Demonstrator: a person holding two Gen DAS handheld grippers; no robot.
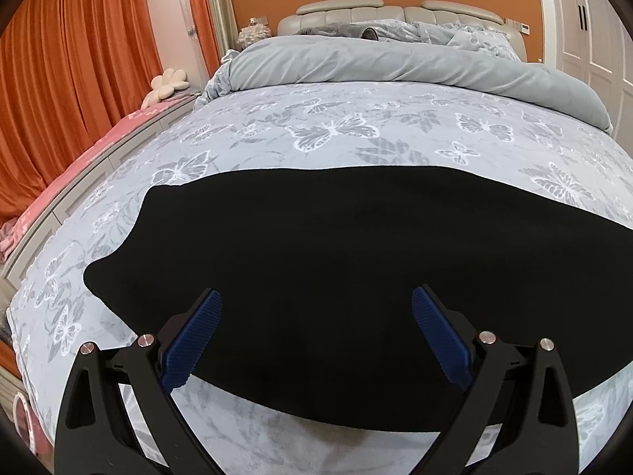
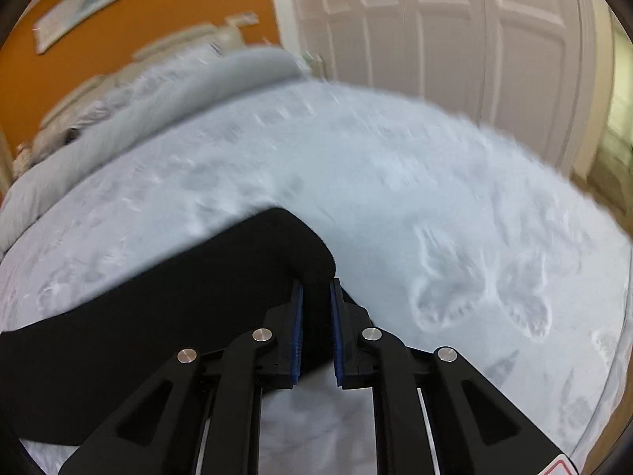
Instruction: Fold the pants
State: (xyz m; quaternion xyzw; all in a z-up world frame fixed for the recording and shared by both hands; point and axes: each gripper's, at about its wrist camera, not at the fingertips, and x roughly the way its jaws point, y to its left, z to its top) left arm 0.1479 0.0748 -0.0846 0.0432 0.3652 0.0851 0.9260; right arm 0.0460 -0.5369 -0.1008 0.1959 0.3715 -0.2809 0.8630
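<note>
Black pants [image 1: 336, 245] lie flat across the butterfly-print bed cover [image 1: 332, 126], stretching from left to the right edge of the left wrist view. My left gripper [image 1: 316, 304] is open and empty, hovering over the near part of the pants with its blue pads [image 1: 194, 340] spread wide. In the right wrist view, my right gripper [image 2: 316, 289] is shut on the end of the black pants [image 2: 166, 308], pinching the cloth between its blue pads [image 2: 297, 332]. That view is motion-blurred.
A rolled grey duvet [image 1: 395, 63] and a padded headboard [image 1: 395, 12] lie at the far end of the bed. Orange curtains [image 1: 79, 79] and a pink bench [image 1: 79, 162] stand left. White wardrobe doors [image 2: 455, 39] stand right of the bed.
</note>
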